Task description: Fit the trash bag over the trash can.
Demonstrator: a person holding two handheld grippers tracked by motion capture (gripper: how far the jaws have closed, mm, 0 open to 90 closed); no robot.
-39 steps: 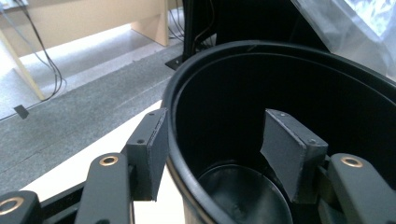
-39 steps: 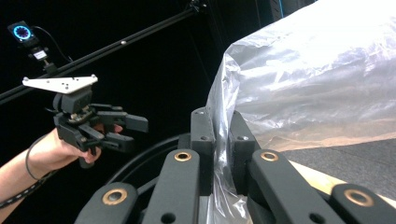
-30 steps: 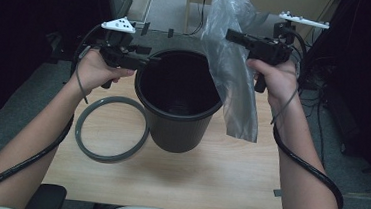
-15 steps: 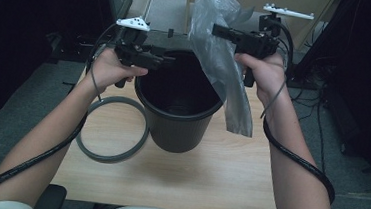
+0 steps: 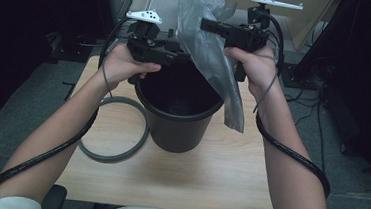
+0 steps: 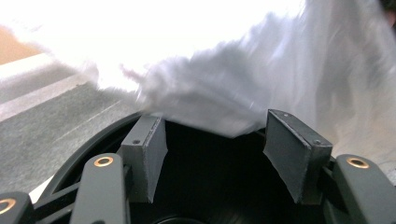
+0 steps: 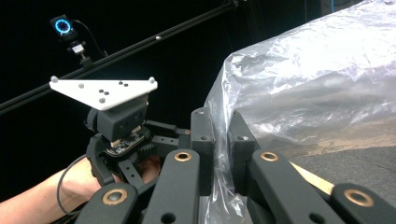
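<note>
High view puts the clear plastic bag at upper centre, hanging over the black bin on the desk. Right gripper jaws pinch its edge; left gripper jaws stand apart beside it.

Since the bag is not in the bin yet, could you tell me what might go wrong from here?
1. The right gripper alone pinches the plastic bag; the left gripper stands open at its edge, so the mouth may stay collapsed.
2. Most of the bag hangs outside the bin, to its right, and could miss the opening.
3. The left gripper is close over the bin's rim and might tip it.
</note>
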